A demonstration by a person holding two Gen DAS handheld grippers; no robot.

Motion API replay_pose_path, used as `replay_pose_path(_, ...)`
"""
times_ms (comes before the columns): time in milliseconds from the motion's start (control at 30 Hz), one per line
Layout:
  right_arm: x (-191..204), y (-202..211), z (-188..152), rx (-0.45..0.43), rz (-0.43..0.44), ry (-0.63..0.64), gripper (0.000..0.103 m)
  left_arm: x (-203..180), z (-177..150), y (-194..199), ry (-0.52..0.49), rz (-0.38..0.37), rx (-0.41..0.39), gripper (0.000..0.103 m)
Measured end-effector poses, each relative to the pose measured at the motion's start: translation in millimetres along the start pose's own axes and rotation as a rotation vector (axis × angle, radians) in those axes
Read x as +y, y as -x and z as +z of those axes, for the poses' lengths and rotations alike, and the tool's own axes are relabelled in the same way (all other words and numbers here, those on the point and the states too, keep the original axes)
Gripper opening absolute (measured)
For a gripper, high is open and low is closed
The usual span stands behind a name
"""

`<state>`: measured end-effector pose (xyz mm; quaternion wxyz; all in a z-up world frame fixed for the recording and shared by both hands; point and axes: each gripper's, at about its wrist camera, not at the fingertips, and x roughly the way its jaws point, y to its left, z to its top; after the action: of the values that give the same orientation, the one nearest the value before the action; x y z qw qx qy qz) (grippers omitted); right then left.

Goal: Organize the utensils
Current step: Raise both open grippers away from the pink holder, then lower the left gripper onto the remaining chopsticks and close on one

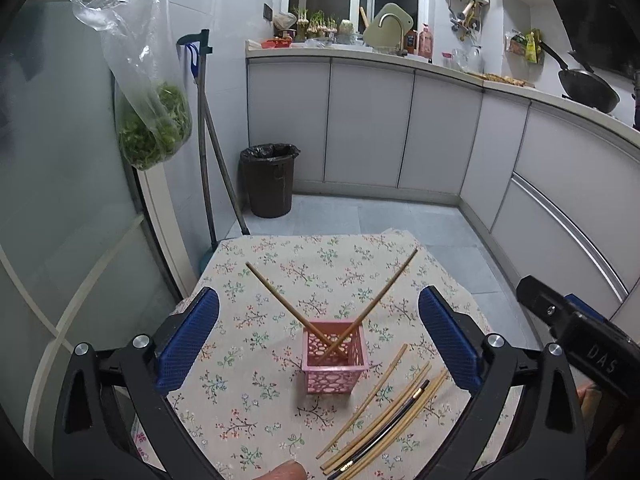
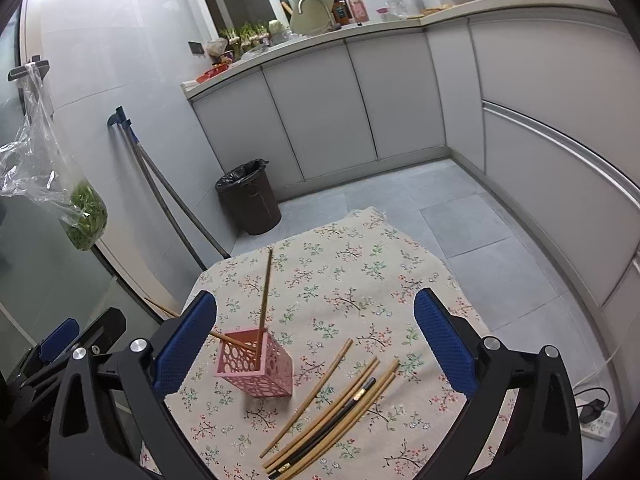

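Note:
A pink perforated holder (image 1: 335,357) (image 2: 256,364) stands on the floral tablecloth (image 1: 320,272) (image 2: 352,276). Two wooden chopsticks stand crossed in it, one leaning left (image 1: 276,295) and one leaning right (image 1: 384,288). In the right wrist view one of them rises upright (image 2: 265,292). Several loose chopsticks (image 1: 380,412) (image 2: 336,408), one of them black, lie on the cloth right of the holder. My left gripper (image 1: 320,344) is open and empty above the holder. My right gripper (image 2: 316,344) is open and empty above the holder and the loose chopsticks. Its body shows at the right edge of the left wrist view (image 1: 576,328).
A black bin (image 1: 268,180) (image 2: 250,196) stands on the tiled floor beyond the table. Mop handles (image 1: 208,140) lean on the left wall. A bag of greens (image 1: 154,120) hangs at left. Grey cabinets (image 1: 400,128) run along the back and right.

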<state>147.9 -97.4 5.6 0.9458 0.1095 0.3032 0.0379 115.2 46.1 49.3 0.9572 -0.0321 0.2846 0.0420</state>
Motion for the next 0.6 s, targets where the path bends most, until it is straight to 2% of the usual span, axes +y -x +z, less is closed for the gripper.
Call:
replay_pose_path(167, -14.7, 11.7, -9.9, -0.015, -0.042, -0.002, 0.096, -11.3, -13.2, -0.5, -0.041, -0.01, 0.024, 0.096)
replay_pose_path(333, -40.0, 21.7, -23.1, -0.018, -0.097, -0.014, 0.096, -24.9, -29.6, -10.6, -0.08, -0.039, 0.089, 0.096)
replay_pose_path(600, -114.8, 28.4, -54.7, 0.03, -0.191, -0.165, 0.096, -80.9, -63.3, -45.8, -0.241, -0.21, 0.293, 0.096)
